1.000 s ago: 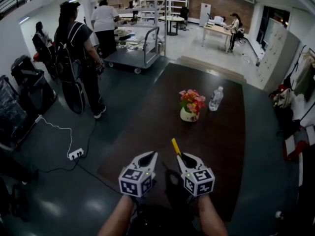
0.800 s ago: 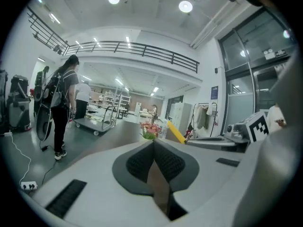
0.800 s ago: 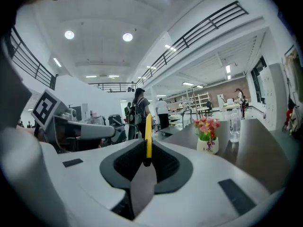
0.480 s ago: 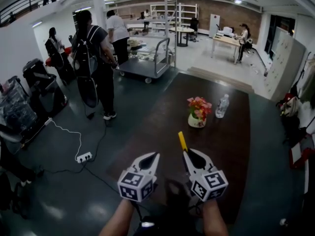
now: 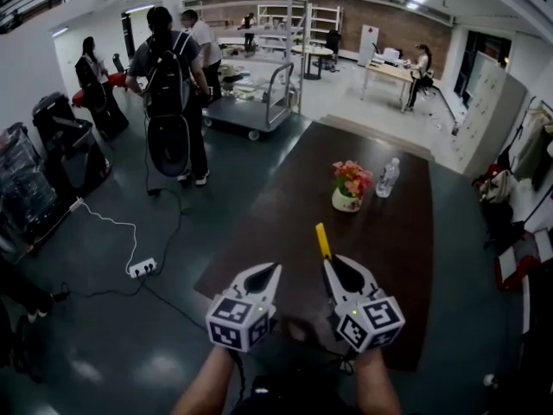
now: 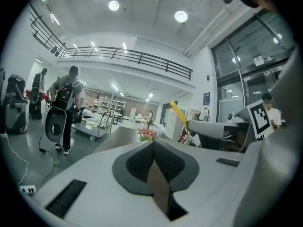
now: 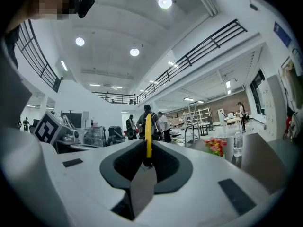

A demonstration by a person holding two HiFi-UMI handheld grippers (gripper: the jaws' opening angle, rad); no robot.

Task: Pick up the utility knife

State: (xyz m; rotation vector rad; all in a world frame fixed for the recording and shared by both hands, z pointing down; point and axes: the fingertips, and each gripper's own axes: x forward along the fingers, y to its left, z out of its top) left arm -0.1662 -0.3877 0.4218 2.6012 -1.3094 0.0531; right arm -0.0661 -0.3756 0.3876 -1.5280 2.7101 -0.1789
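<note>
Jaws, right gripper: clamped on utility knife | long axis points forward-up | left gripper: pressed together

Yellow utility knife clamped in right tongs above dark table; left tongs closed, empty, alongside.

Vase, bottle on table beyond utility knife
</note>
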